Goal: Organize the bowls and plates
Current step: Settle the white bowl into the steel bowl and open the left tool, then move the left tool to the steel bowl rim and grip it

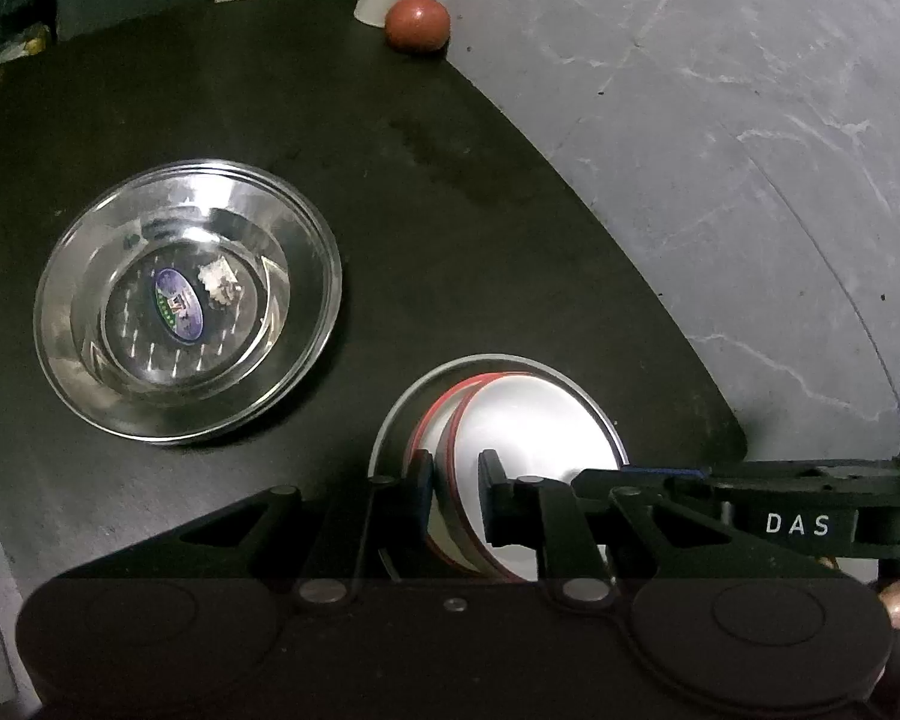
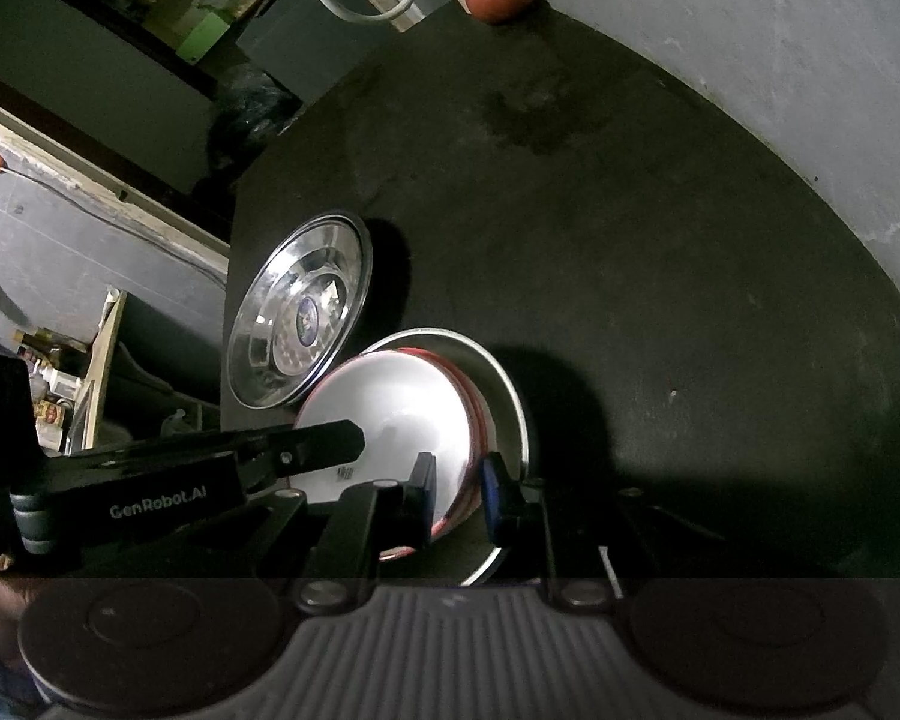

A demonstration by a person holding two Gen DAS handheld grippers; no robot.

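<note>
Both grippers are on the white bowl point(image 1: 510, 456), sitting in a metal plate point(image 1: 606, 426) on the dark desk point(image 1: 450, 210): left gripper point(image 1: 456, 480) and right gripper point(image 2: 459, 489) each have jaws pinching its red rim, steel bowl point(image 1: 186, 300) just beside.

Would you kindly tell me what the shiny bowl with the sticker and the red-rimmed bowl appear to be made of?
The shiny bowl looks like polished stainless steel: mirror reflections, thin rolled rim. The red-rimmed bowl looks like glossy white melamine or ceramic; its smooth opaque sheen leaves that open.
</note>
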